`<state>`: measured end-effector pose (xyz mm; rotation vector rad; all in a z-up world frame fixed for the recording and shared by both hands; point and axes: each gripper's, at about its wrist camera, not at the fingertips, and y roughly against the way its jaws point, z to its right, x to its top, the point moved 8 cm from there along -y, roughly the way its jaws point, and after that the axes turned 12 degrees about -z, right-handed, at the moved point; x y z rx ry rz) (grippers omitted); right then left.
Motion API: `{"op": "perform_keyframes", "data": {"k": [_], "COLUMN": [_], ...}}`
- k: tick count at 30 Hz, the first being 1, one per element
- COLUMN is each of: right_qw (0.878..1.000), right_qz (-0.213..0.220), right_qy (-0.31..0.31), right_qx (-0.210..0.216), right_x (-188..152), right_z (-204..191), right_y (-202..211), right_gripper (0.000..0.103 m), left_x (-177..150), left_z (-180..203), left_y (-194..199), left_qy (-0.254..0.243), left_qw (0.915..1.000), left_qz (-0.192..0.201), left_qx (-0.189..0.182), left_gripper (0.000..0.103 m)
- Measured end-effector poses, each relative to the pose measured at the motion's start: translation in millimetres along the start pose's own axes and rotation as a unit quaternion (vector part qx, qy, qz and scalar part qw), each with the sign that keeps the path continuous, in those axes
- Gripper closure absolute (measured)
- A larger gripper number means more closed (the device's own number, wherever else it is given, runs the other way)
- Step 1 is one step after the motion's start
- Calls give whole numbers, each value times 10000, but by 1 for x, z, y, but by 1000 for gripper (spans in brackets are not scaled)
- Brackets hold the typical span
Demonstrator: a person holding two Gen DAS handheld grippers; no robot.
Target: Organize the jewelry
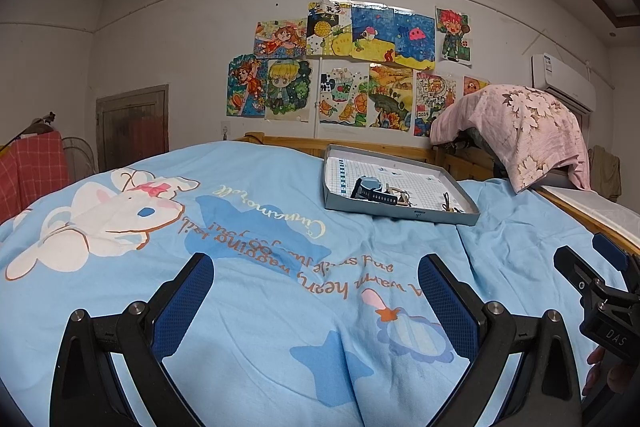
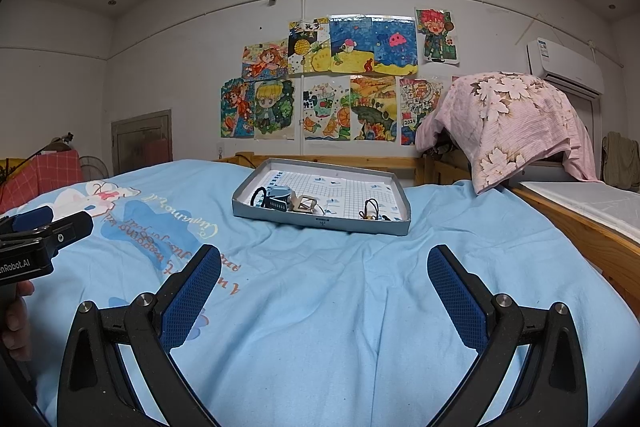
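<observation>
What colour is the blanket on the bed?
Light blue blanket with a white cartoon bunny; left wrist view shows it best.

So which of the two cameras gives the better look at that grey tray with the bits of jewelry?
The right wrist view: the grey tray sits near centre, contents spread out. In the left wrist view the tray lies off to the right, more slanted.

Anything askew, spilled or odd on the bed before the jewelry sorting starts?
Nothing spilled. The shallow grey cardboard tray sits slightly skewed on the rumpled light-blue bedsheet, its small items bunched along the near edge in a loose heap rather than spread out. Both claws, left and right, are open, short of it.
</observation>
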<state>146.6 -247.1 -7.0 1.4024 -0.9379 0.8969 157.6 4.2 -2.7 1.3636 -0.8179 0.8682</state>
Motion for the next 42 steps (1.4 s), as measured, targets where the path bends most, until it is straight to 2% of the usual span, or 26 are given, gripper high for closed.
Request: {"op": "perform_keyframes", "data": {"k": [42], "right_qw": [10000], "right_qz": [-88], "right_qy": [25], "right_qx": [26], "right_x": [-4], "right_z": [-2], "right_y": [-2], "right_gripper": [2], "left_x": [-8], "left_z": [-3], "left_y": [-4], "left_qy": [147], "left_qw": [9998], "left_qz": [-142], "left_qx": [61], "left_gripper": [0]}}
